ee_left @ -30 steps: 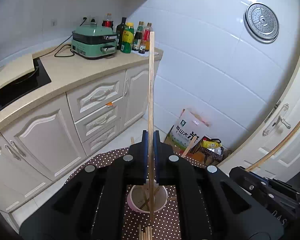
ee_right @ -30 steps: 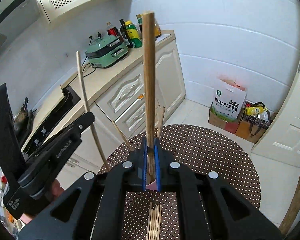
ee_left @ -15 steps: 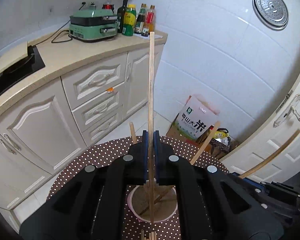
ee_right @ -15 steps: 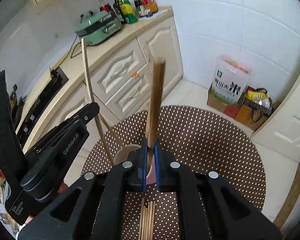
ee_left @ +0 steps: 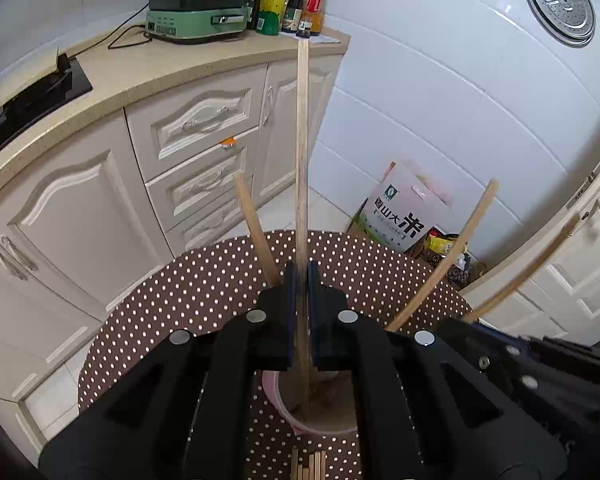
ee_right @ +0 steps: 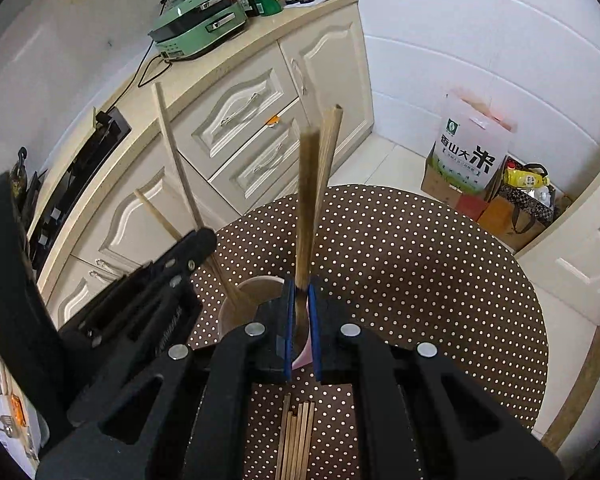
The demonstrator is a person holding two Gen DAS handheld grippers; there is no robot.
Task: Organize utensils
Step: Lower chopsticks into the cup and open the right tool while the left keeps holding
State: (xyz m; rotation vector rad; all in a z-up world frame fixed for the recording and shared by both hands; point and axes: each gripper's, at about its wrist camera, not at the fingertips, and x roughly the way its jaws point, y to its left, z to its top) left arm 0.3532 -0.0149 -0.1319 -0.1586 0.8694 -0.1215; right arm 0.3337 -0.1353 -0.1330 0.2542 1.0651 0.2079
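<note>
Polka-dot tablecloth (ee_right: 400,260) carries a pink cup (ee_right: 236,300). Left gripper (ee_left: 301,312) clamps a pale chopstick (ee_left: 302,160); right gripper (ee_right: 300,320) clamps a darker chopstick (ee_right: 306,200). Only the left view shows a steamer lid (ee_left: 560,4) at 1 o'clock.

"香山大米" on the rice bag (ee_right: 469,151)

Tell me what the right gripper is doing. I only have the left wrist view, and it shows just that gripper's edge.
Observer: The right gripper is shut on a darker chopstick, held nearly upright.
Operator: Is its lower end over the cup?
Observer: Yes. It drops between the fingers, inside the rim of the pink cup.
Operator: I see only the tips of some loose ones. How do they lie?
Observer: The loose chopsticks lie side by side on the dotted table, on the camera's side of the cup.
</note>
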